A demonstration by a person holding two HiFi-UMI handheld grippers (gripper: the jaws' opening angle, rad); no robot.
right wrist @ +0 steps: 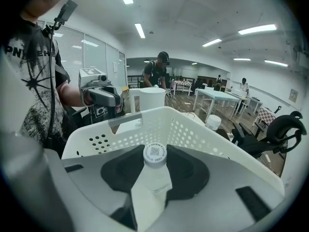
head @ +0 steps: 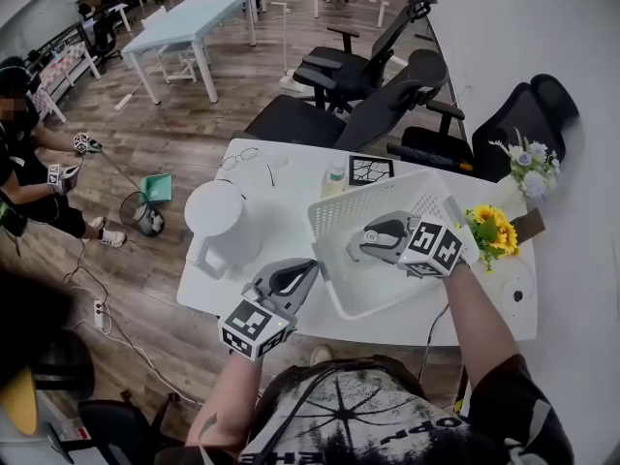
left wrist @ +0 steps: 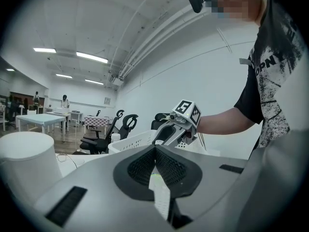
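My right gripper (head: 373, 241) hangs over the white perforated basket (head: 334, 223) on the white table (head: 291, 177). In the right gripper view it (right wrist: 155, 164) is shut on a clear plastic bottle with a white cap (right wrist: 154, 154), held above the basket's inside (right wrist: 145, 129). My left gripper (head: 306, 269) is at the table's front edge, left of the basket and beside a tall white jug (head: 221, 223). In the left gripper view its jaws (left wrist: 155, 150) meet at the tip, and I see nothing between them.
A second capped bottle (head: 335, 177) and a black-and-white marker tile (head: 371, 170) lie behind the basket, glasses (head: 239, 157) at the table's far left. Sunflowers (head: 492, 229) stand at the right. Office chairs (head: 368, 76) crowd the far side. A person (head: 19, 163) crouches at the left.
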